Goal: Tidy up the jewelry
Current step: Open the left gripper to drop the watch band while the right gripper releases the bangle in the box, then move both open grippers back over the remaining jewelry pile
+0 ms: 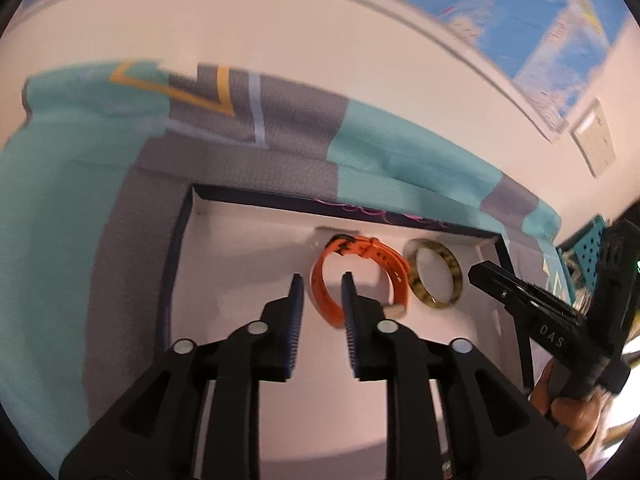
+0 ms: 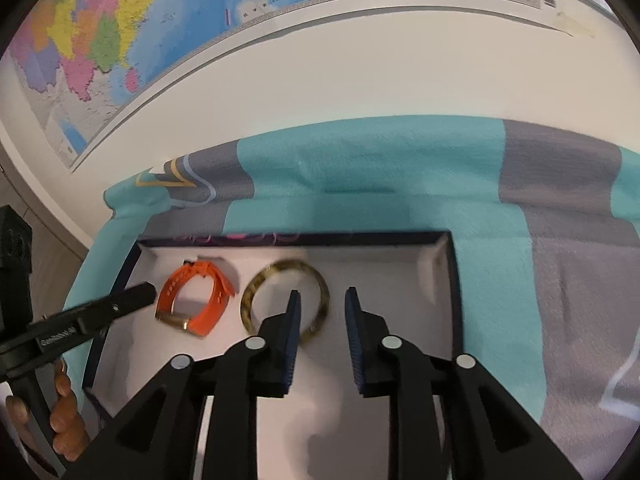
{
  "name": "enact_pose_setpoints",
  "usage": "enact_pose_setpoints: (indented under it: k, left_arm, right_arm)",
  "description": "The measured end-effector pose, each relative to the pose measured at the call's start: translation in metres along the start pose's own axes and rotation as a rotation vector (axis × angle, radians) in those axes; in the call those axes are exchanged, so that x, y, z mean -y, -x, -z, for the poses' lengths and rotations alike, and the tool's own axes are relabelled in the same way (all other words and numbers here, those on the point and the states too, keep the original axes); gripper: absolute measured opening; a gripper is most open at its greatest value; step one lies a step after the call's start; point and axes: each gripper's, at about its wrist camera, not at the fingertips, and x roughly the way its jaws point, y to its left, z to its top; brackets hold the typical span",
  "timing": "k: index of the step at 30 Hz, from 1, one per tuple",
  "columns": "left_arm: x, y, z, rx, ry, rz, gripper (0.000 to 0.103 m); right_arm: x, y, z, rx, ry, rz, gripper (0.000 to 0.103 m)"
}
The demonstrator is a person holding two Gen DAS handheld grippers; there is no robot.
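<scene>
I see both tools over the open box (image 2: 450,268) on the teal-and-grey blanket (image 2: 360,168). Left tool (image 1: 322,286): jaws slightly spread, nothing pinched; orange watch strap (image 1: 320,292) lies on the white box floor, its near side in line with the gap. Right tool (image 2: 322,302): also slightly spread, empty, its left finger overlapping the tortoiseshell bangle (image 2: 256,288) (contact unclear). Strap and bangle sit side by side near the back wall.
</scene>
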Motion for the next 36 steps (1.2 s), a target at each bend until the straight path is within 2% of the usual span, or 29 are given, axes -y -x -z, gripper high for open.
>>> enact_pose_setpoints:
  k: [4,10,18,25,31,34,36]
  left_arm:
    - [0.011,0.027,0.021,0.054,-0.125,-0.001,0.03]
    - [0.007,0.057,0.063,0.079,-0.254,0.03,0.038]
    - [-0.007,0.077,0.095,0.1,-0.287,0.04,0.043]
    - [0.003,0.098,0.114,0.137,-0.339,0.056,0.046]
    - [0.014,0.108,0.135,0.149,-0.389,0.085,0.047]
    - [0.019,0.106,0.146,0.136,-0.418,0.084,0.047]
    - [0.022,0.103,0.151,0.121,-0.428,0.091,0.047]
  right_arm:
    - [0.0,0.023,0.017,0.016,0.043,-0.044,0.029]
    - [-0.006,0.055,0.046,0.023,0.123,-0.083,0.035]
    - [-0.013,0.078,0.084,0.021,0.186,-0.107,0.037]
    - [-0.022,0.1,0.11,0.053,0.193,-0.149,0.037]
    - [-0.034,0.099,0.137,0.007,0.251,-0.145,0.038]
    - [-0.038,0.093,0.144,-0.006,0.263,-0.137,0.046]
    - [-0.038,0.091,0.146,-0.003,0.264,-0.121,0.047]
